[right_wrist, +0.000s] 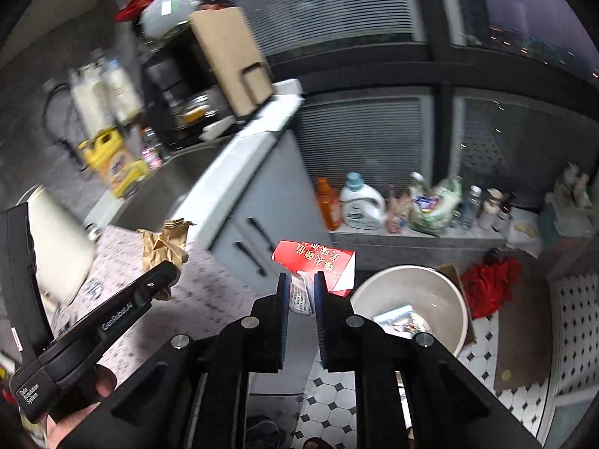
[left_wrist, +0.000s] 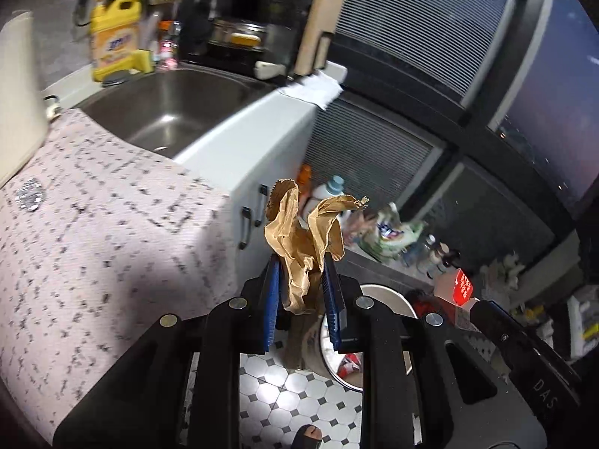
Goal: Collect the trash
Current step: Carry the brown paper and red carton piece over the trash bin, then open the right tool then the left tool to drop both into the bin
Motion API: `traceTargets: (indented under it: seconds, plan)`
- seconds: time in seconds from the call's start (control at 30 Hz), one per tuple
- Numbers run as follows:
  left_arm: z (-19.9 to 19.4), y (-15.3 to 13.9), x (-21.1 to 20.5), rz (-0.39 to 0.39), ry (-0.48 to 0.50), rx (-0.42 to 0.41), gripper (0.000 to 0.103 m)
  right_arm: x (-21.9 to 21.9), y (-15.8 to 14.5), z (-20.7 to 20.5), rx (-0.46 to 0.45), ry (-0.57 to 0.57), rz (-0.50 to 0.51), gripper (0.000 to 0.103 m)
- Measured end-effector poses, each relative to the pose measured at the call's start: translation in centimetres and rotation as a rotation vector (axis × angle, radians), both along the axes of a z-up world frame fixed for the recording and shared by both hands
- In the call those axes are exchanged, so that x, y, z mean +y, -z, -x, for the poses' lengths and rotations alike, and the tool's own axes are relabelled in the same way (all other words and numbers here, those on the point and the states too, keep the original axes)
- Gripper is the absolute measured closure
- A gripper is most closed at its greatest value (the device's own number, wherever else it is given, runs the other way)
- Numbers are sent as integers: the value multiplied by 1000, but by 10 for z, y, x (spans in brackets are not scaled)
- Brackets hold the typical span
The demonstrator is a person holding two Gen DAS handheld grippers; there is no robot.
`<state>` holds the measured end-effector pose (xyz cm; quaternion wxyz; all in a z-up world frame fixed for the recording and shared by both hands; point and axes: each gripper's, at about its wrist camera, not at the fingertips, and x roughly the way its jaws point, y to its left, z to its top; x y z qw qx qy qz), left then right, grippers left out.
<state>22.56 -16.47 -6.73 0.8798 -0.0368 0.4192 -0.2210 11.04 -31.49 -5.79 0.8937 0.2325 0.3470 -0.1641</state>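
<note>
My left gripper (left_wrist: 304, 262) is shut on a crumpled brown paper bag (left_wrist: 299, 232) and holds it in the air past the counter's edge; the bag also shows in the right wrist view (right_wrist: 164, 243). My right gripper (right_wrist: 302, 278) is shut on a red carton with gold characters (right_wrist: 322, 263), which also shows in the left wrist view (left_wrist: 458, 284). A round white trash bin (right_wrist: 445, 295) stands on the floor just right of and below the carton, with wrappers inside. In the left wrist view the bin's rim (left_wrist: 382, 290) shows behind the fingers.
A speckled pink counter (left_wrist: 93, 224) lies left, with a steel sink (left_wrist: 168, 108) and a yellow detergent jug (left_wrist: 116, 37) behind. White cabinet doors (right_wrist: 258, 232) face the tiled floor (right_wrist: 486, 336). Bottles and bags (right_wrist: 374, 202) line a low ledge under the window. A red cloth (right_wrist: 490, 280) lies beside the bin.
</note>
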Motion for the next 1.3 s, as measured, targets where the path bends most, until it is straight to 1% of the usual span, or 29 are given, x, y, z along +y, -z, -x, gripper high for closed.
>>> traceTargets:
  seconds: [0.17, 0.27, 0.37, 0.47, 0.63, 0.83, 1.17, 1.23, 1.27, 1.3]
  plan:
    - [-8, 20, -33, -3, 79, 36, 81, -31, 20, 7, 41, 102, -6, 89]
    - [-12, 32, -49, -2, 113, 56, 81, -44, 32, 9, 64, 143, -9, 89]
    - [-16, 44, -63, -6, 140, 80, 81, -57, 43, 10, 78, 168, -8, 86]
    - [-18, 52, -70, -9, 158, 98, 81, -66, 49, 14, 80, 198, -6, 52]
    - [-18, 62, -82, -18, 189, 120, 81, -78, 56, 21, 97, 232, -13, 52]
    - [-11, 73, -104, -23, 236, 141, 81, -92, 62, 43, 127, 298, -24, 52]
    - [13, 89, -157, -26, 358, 178, 81, -112, 69, 77, 152, 384, -31, 52]
    - [17, 90, -167, -23, 384, 182, 78, -116, 72, 82, 157, 397, -38, 52]
    - [19, 90, -172, -23, 389, 182, 72, -118, 73, 85, 159, 404, -41, 52]
    - [19, 90, -173, -14, 395, 190, 63, -120, 74, 87, 159, 408, -44, 52]
